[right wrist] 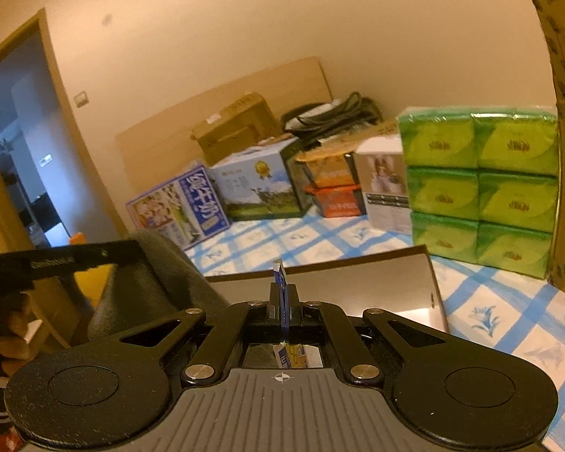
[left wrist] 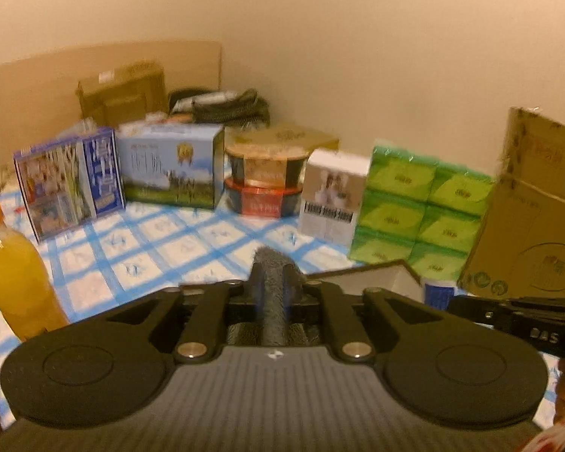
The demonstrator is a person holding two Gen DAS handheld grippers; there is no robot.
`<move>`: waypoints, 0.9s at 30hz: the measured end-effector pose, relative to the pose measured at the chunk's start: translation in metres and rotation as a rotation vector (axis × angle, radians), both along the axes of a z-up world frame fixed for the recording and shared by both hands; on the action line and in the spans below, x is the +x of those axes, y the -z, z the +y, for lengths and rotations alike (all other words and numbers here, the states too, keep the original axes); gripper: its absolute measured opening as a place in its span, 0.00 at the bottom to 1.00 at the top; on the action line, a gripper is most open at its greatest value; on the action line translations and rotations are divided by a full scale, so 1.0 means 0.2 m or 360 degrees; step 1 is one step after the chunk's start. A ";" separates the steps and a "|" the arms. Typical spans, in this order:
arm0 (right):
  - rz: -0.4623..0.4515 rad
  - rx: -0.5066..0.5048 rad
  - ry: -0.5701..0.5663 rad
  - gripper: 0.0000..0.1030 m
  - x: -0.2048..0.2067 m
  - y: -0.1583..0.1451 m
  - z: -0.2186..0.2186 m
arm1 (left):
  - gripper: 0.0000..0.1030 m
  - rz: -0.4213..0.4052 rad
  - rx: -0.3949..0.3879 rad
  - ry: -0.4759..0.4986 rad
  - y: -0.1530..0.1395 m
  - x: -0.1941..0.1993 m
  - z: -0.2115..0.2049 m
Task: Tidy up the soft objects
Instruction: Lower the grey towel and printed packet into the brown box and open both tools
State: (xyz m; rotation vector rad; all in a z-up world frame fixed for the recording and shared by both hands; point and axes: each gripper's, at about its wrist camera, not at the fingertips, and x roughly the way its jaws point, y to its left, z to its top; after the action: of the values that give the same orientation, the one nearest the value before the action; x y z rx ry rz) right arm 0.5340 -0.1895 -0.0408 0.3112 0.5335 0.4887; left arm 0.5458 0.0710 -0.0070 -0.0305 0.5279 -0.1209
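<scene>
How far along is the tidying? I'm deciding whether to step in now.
Early, it seems. Done: nothing I can confirm; the visible part of the open box looks empty. In hand: the left gripper clamps a grey cloth, and the right gripper is shut on a thin blue-and-white packet. Left: both probably still go into that box.

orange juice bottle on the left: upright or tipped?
Upright. The juice bottle stands on the checked tablecloth with its orange cap at the top; its base is partly hidden by the left gripper.
</scene>
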 end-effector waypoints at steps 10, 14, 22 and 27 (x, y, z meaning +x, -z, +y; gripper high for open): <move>0.0116 -0.0008 0.0059 0.00 0.09 0.10 -0.03 | 0.27 0.0171 0.0038 -0.0008 0.22 0.08 0.01; 0.0158 -0.0014 0.0089 0.01 0.14 0.11 -0.01 | 0.29 0.0208 0.0014 -0.0014 0.25 0.06 0.06; 0.0158 0.0055 0.0135 0.61 0.15 0.08 0.00 | 0.39 0.0217 0.0002 -0.0027 0.25 -0.02 0.10; 0.0221 -0.0005 0.0129 0.62 0.12 0.08 -0.01 | 0.42 0.0250 -0.0029 -0.0045 0.24 -0.09 0.13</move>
State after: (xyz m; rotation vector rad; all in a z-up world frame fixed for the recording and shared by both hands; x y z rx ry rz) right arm 0.5576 -0.1923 -0.0564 0.3641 0.6542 0.3891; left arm 0.5272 0.0960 -0.0548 -0.0657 0.6829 -0.0962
